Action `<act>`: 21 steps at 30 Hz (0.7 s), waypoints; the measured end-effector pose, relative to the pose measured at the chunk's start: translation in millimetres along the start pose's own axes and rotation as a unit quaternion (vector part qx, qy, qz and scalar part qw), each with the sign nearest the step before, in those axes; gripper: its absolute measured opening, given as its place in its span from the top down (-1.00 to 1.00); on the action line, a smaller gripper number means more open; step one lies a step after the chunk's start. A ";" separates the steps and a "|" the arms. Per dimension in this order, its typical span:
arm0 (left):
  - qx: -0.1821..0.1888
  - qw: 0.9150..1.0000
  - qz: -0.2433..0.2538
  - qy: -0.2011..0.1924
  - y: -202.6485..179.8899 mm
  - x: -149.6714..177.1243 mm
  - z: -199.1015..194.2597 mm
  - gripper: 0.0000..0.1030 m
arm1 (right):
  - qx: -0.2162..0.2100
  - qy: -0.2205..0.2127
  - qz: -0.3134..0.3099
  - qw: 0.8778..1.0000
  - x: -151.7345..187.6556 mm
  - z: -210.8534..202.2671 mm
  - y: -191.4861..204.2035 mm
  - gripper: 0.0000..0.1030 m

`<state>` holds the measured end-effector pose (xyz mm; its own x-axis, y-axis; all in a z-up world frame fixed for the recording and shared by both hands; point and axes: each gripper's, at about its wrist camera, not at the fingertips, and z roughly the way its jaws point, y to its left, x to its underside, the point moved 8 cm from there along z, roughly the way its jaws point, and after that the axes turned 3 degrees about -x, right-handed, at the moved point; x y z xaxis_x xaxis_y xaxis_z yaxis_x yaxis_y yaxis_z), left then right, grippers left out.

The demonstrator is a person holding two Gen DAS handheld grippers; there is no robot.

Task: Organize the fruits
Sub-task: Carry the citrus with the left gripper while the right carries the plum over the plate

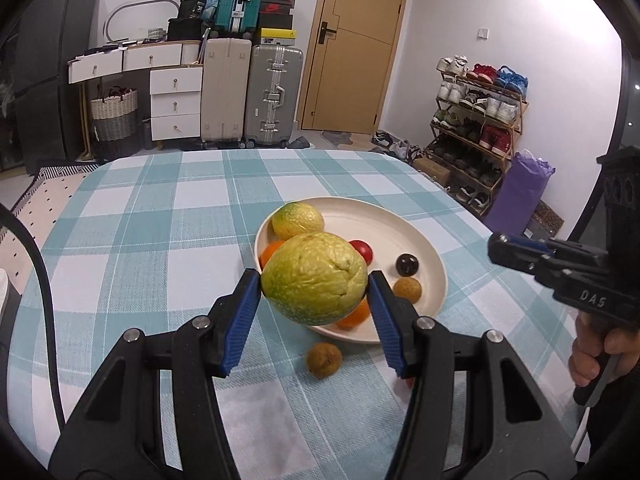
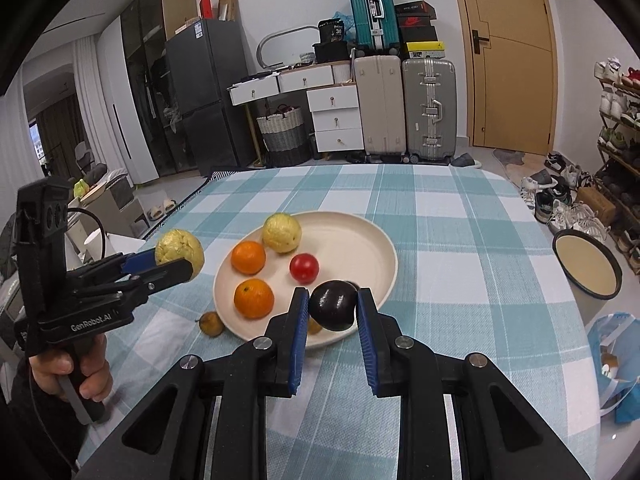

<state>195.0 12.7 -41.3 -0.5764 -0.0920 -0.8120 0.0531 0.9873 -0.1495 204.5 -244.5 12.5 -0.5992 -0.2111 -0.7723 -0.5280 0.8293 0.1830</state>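
My left gripper (image 1: 314, 286) is shut on a large yellow-green guava (image 1: 315, 279) and holds it above the near left rim of the cream plate (image 1: 400, 220); it also shows in the right wrist view (image 2: 179, 252). My right gripper (image 2: 333, 304) is shut on a dark plum (image 2: 333, 305) over the plate's (image 2: 360, 236) near edge. On the plate lie a second guava (image 2: 281, 233), two oranges (image 2: 248, 257) (image 2: 253, 298) and a red tomato (image 2: 304, 267). A brown lychee (image 1: 407, 290) lies in the plate; another lychee (image 1: 324, 359) lies on the cloth.
The table has a teal and white checked cloth (image 1: 160, 220). A round cream tray with a dark rim (image 2: 587, 265) sits at the table's right edge. Suitcases, drawers and a shoe rack (image 1: 476, 128) stand beyond the table.
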 end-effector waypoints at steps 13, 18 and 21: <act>-0.025 0.999 0.017 0.019 8.9 -1.6 43.6 -0.01 | 0.001 0.006 -0.003 1.000 -16.0 25.6 -4.6 0.52; -0.026 0.999 0.028 0.026 6.5 0.9 52.8 -0.01 | 0.002 0.012 -0.007 1.000 -21.9 42.2 -5.1 0.52; -0.020 0.999 0.024 0.027 7.8 0.4 55.6 -0.01 | 0.001 0.015 -0.008 1.000 -23.0 50.2 -4.7 0.52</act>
<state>240.5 13.3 -74.1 -0.6174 -0.0378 -0.7858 0.0504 0.9949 -0.0875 251.0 -217.6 -1.2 -0.6084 -0.2398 -0.7566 -0.5362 0.8269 0.1691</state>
